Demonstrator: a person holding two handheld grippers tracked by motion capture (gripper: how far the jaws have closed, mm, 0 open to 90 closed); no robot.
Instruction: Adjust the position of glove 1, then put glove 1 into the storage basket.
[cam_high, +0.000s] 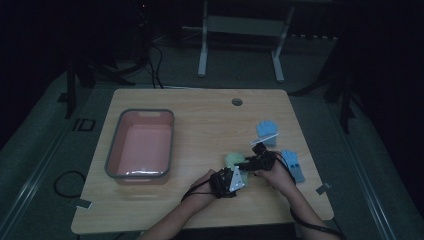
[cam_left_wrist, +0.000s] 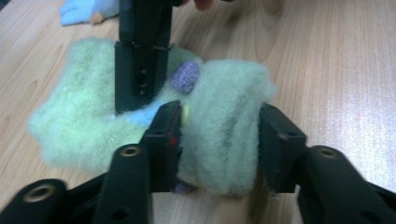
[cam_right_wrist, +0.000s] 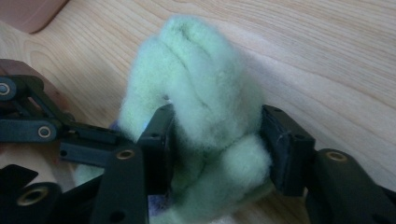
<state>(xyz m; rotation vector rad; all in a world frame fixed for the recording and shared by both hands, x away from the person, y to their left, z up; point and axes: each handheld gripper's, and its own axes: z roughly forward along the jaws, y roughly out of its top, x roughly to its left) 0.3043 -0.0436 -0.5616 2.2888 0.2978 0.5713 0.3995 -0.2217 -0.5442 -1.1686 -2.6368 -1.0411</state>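
A fuzzy pale green glove (cam_high: 231, 160) lies on the wooden table (cam_high: 200, 120), right of the middle, with both grippers on it. In the left gripper view the left gripper (cam_left_wrist: 219, 116) is shut on a thick fold of the green glove (cam_left_wrist: 84, 126), which carries a purple patch (cam_left_wrist: 184, 77). The right gripper's black jaw (cam_left_wrist: 140, 60) comes down into the glove from above. In the right gripper view the right gripper (cam_right_wrist: 217, 121) is shut on a bunched part of the green glove (cam_right_wrist: 196, 60). The left gripper's linkage (cam_right_wrist: 37, 126) shows just to the left.
A pink bin with a grey rim (cam_high: 114, 150) stands on the left half of the table. Two light blue gloves (cam_high: 266, 131) (cam_high: 292, 164) lie at the right, one beside the right hand. A cable hole (cam_high: 237, 102) sits near the far edge.
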